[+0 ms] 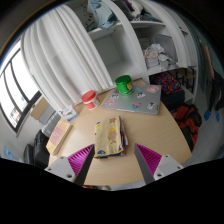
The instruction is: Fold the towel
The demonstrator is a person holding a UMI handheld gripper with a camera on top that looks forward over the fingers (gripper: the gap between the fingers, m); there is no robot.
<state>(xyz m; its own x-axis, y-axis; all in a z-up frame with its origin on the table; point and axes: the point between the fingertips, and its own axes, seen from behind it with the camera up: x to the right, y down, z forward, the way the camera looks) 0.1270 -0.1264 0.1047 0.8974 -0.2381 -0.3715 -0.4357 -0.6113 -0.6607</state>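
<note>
A folded, patterned towel [109, 136] in yellow and brown tones lies on the wooden table [150, 128], just ahead of and between my fingers. My gripper [113, 160] is open, its magenta pads [80, 156] spread wide on either side of the towel's near edge, not touching it. The gripper is above the table's near part.
A closed laptop with stickers [137, 99] lies beyond the towel. A red cup [89, 98] and a green cup [123, 84] stand at the far edge. A flat box [59, 137] lies to the left. White curtains [60, 60] and shelves [130, 30] stand behind.
</note>
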